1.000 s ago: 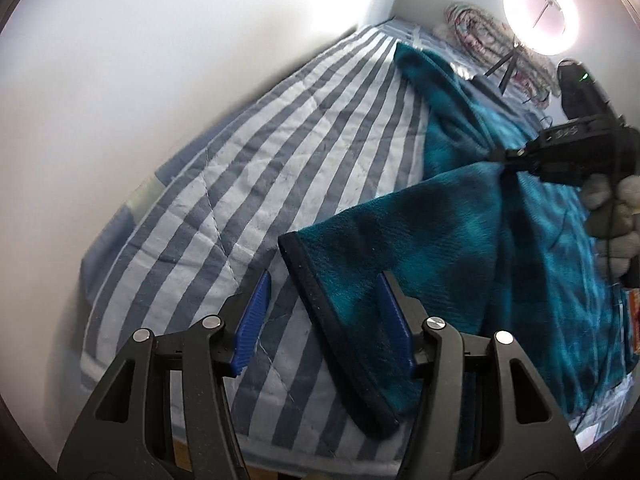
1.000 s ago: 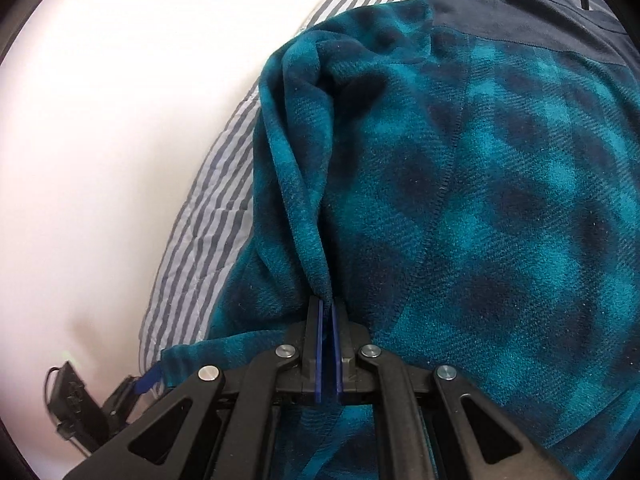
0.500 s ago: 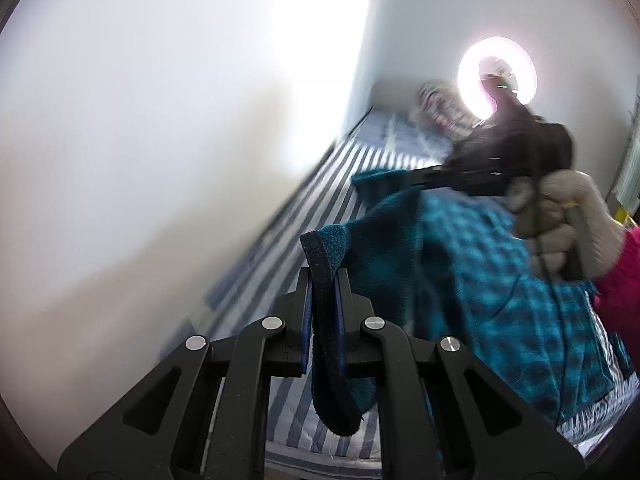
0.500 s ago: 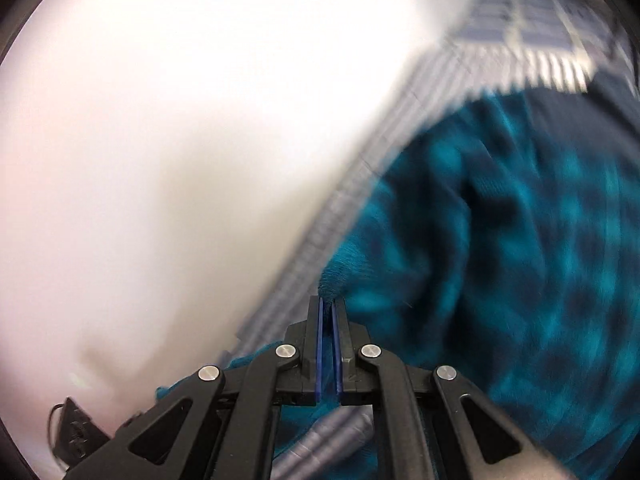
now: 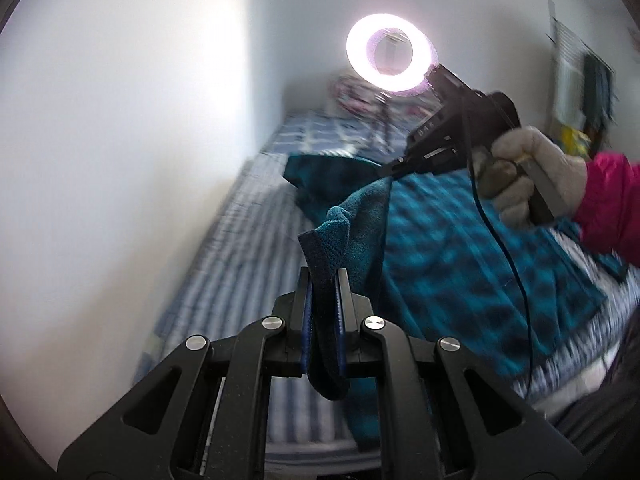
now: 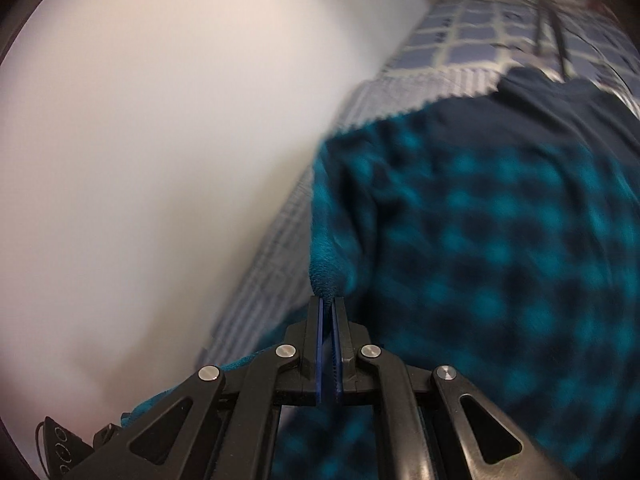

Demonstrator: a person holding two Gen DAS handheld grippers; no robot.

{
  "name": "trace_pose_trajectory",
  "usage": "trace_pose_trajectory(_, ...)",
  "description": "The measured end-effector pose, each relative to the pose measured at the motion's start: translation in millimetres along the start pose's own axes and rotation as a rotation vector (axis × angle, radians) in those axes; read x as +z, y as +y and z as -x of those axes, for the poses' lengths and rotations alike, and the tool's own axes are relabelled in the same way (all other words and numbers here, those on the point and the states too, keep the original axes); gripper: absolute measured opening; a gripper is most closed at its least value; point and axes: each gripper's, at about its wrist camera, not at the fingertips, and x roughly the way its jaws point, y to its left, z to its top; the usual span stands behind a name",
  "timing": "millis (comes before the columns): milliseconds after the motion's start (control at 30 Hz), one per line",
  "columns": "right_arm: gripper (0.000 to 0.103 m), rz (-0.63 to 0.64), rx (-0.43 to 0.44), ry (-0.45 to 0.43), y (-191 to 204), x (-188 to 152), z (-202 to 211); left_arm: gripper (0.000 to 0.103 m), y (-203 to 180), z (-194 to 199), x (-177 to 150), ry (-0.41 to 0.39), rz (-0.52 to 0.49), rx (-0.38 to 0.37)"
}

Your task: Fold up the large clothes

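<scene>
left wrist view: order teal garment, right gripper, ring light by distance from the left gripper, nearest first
1. teal garment: its dark edge sits in the left gripper jaws.
2. right gripper: upper right, over the bed.
3. ring light: far end, by the wall.

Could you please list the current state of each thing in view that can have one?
Left tool: shut on the garment's dark hem.
Right tool: shut on a garment fold.
Teal plaid garment: edge lifted, the rest lying on the bed.
Ring light: on.
Striped bed cover: spread flat.
</scene>
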Motion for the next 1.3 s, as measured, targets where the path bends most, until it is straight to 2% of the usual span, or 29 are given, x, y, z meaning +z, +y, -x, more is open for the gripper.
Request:
trace_pose_trajectory(133, 0.001, -0.063, -0.028, 0.030, -34, -35, -8, 0.008, -35, -2, -19, 0.057, -0.128, -0.066)
trace_pose_trajectory(167, 0.001, -0.083, -0.042, 0.049, -42, -43, -12, 0.008, -45, -4, -25, 0.093, -0.179, -0.084)
trace_pose_trajectory(200, 0.001, -0.091, -0.051, 0.064, -46, -48, -13, 0.008, -53, -8, -28, 0.104, -0.205, -0.078)
trace_pose_trajectory(300, 0.005, -0.095, -0.108, 0.119, -54, -62, -24, 0.009, -58, -2, -36, 0.135, -0.210, -0.112)
trace_pose_trajectory(400, 0.024, 0.006, -0.240, 0.180, -44, -68, -30, 0.017, -56, 9, -42, 0.155, -0.189, -0.132)
trace_pose_trajectory(467, 0.025, 0.067, -0.309, 0.187, -34, -69, -24, 0.026, -54, 19, -47, 0.158, -0.175, -0.131)
trace_pose_trajectory(500, 0.026, 0.085, -0.324, 0.183, -30, -68, -20, 0.029, -51, 24, -49, 0.158, -0.151, -0.137)
trace_pose_trajectory(567, 0.031, 0.135, -0.352, 0.148, -14, -66, -3, 0.029, -43, 28, -52, 0.164, -0.086, -0.154)
trace_pose_trajectory(633, 0.033, 0.174, -0.327, 0.132, 4, -61, 7, 0.029, -31, 34, -55, 0.173, 0.004, -0.174)
trace_pose_trajectory(733, 0.037, 0.251, -0.284, 0.123, 44, -48, 10, 0.030, -19, 20, -59, 0.221, 0.116, -0.206)
trace_pose_trajectory(867, 0.050, 0.278, -0.226, 0.138, 80, -30, -20, 0.030, -10, -9, -65, 0.290, 0.255, -0.295)
trace_pose_trajectory(1000, 0.050, 0.261, -0.217, 0.155, 84, -18, -63, 0.030, -2, -36, -71, 0.336, 0.361, -0.341)
trace_pose_trajectory(1133, 0.050, 0.244, -0.246, 0.183, 88, -7, -100, 0.030, 3, -48, -76, 0.363, 0.421, -0.386)
trace_pose_trajectory(1300, 0.050, 0.222, -0.321, 0.226, 80, 3, -139, 0.030, -5, -59, -81, 0.400, 0.414, -0.421)
